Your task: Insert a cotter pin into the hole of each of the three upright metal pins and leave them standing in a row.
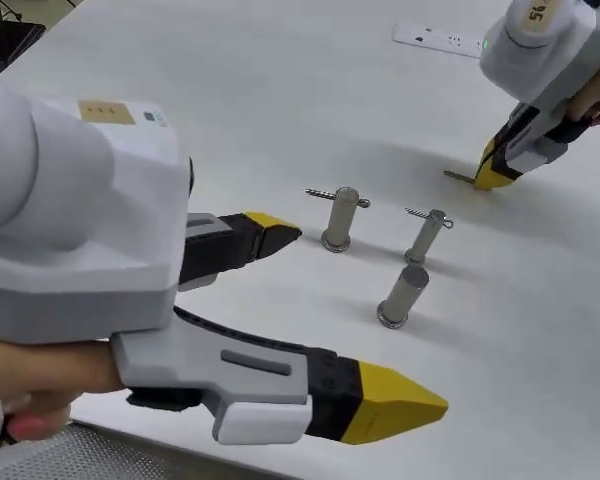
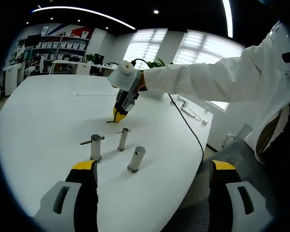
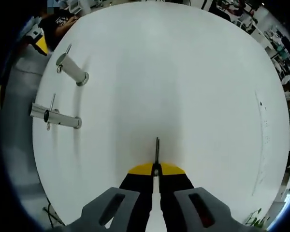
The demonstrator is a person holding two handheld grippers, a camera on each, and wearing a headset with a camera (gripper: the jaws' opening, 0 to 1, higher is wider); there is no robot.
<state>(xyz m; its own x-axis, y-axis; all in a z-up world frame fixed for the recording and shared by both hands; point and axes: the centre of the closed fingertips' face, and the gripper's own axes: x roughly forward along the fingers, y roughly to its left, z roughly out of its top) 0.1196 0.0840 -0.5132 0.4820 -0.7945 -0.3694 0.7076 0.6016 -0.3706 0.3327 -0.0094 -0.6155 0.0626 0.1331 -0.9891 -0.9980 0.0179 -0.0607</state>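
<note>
White round-edged workbench table (image 1: 230, 90): carries every part.

Left gripper (image 2: 153, 169), grey with yellow tips: near left, jaws spread wide, holding nothing.

Right gripper (image 1: 495, 178), same make: far right, tips down at the table, jaws closed on a thin grey metal cotter pin (image 1: 460, 177).

Three short upright steel cylinder pins: two fitted pins (image 1: 340, 220) (image 1: 427, 235) each carry a cross-pin. The bare pin (image 1: 402, 295), nearest, has none.

Hazards, as judged: the cotter pin is pinched by one end and may twist or slip on lifting. A sideways push at the hole may topple the bare pin, which nothing steadies. The wide left jaws may knock the row.

Position: the bare pin stands well apart from the right gripper, nearer and to its left, close by the left gripper.
</note>
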